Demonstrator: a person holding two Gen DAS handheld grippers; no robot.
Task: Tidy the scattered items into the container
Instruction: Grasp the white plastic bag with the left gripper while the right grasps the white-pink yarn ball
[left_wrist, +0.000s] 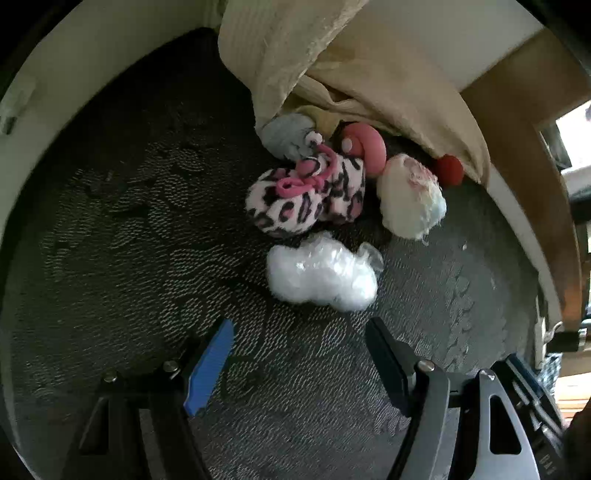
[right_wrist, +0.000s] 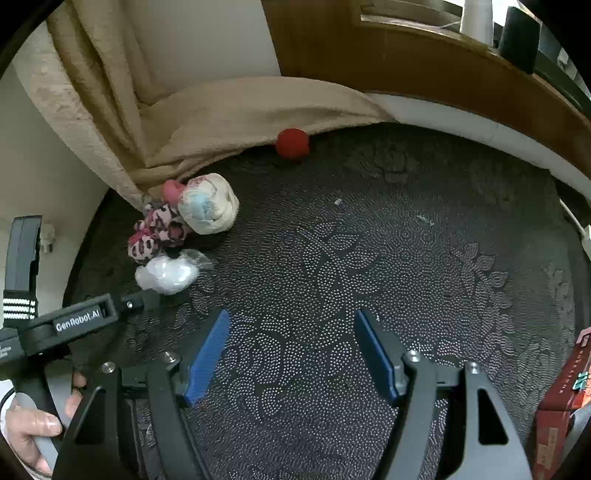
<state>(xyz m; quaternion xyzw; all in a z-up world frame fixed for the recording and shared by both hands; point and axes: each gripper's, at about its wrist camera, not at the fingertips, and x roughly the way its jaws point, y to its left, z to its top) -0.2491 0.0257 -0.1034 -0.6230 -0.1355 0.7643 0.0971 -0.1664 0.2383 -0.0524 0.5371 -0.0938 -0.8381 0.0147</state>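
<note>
The toys lie in a small heap on the dark carpet (left_wrist: 147, 221), pushed up against the bottom of the tan curtain (left_wrist: 288, 55). In the left wrist view the heap sits just right of the middle. The clear plastic bag (left_wrist: 321, 277) is the nearest thing, so it is the easy 1 to take first. Above it lies the pink spotted plush (left_wrist: 306, 199), with a white wool ball (left_wrist: 410, 195) to its right, a pink ring (left_wrist: 365, 146) behind, and a pale blue fuzzy thing (left_wrist: 286, 134) partly under the curtain.

The left gripper (left_wrist: 299, 328) points down at the bag with its 2 fingers spread wide and nothing between them, likely lined up for a grab.

The right gripper (right_wrist: 291, 319) is spread too and holds nothing. It hangs over bare carpet at the bottom middle of its view, probably waiting its turn. A red ball (right_wrist: 292, 143) rests alone at the curtain's edge, upper middle.

A red box (right_wrist: 565, 398) shows at the lower right edge (it may be the container, but too little shows to tell).
</note>
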